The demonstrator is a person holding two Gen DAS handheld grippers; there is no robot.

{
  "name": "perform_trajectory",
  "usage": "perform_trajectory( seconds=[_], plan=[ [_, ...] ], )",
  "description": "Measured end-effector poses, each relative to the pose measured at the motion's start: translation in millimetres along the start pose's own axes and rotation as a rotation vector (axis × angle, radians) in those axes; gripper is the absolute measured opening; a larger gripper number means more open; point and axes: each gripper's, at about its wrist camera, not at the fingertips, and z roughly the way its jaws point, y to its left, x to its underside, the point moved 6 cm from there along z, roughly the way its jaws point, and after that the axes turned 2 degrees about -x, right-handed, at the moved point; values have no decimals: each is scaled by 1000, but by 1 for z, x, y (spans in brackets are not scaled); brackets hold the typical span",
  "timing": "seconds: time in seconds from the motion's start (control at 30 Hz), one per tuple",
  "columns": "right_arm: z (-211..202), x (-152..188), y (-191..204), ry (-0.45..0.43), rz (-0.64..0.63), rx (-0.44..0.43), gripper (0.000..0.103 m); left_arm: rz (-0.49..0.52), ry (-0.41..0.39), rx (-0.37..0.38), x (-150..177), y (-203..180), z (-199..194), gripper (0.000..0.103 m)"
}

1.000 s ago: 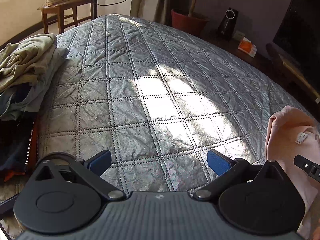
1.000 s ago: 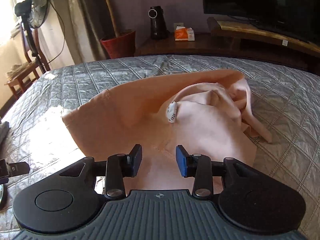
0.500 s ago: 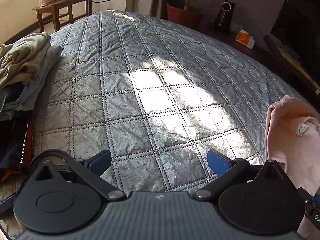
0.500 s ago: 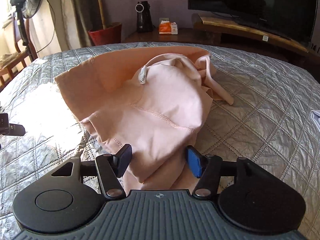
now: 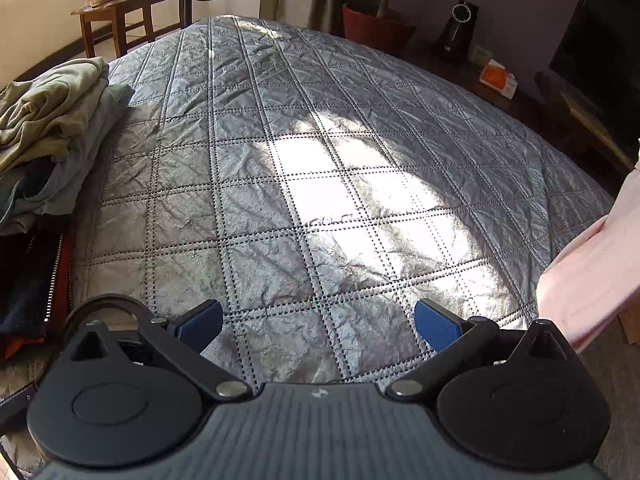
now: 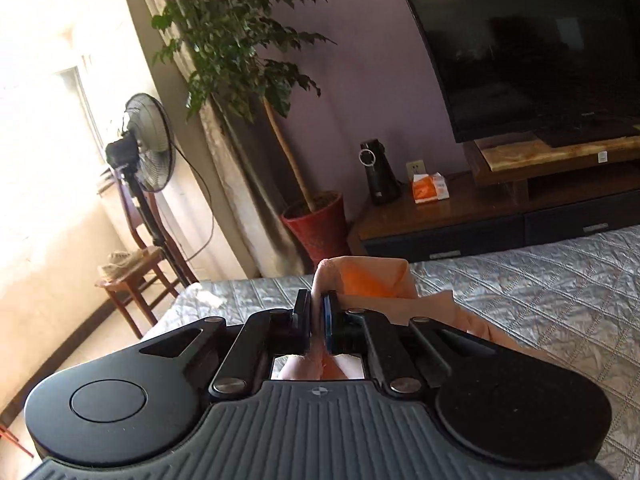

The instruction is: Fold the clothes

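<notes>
My right gripper (image 6: 319,320) pointed nearly level, its jaws closing on the peach garment (image 6: 372,280), lifted above the quilted bed (image 6: 540,280); my left gripper (image 5: 318,320) hung spread, angled down, the garment far right

I see a bed (image 5: 320,160) under a grey quilted cover with a bright patch of sun across it. Past its far edge, the purple wall (image 6: 360,80) carries a large dark television (image 6: 540,40) over a low wooden cabinet (image 6: 500,208). A leafy plant in a red pot (image 6: 316,228) stands by the curtain (image 6: 236,160). A pedestal fan (image 6: 148,148) and a wooden chair (image 6: 132,276) sit in strong window light on my left.
</notes>
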Motion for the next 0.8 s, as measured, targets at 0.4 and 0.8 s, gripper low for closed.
perform_trajectory(
  seconds=[0.4,0.8],
  plan=[
    [-79,114,-65,290,-34,381,28,-97,-62,-118,-17,38,-8,102],
    [-35,187,-48,498,72,289,48,-102,-53,-133,-17,40,-5,102]
  ],
)
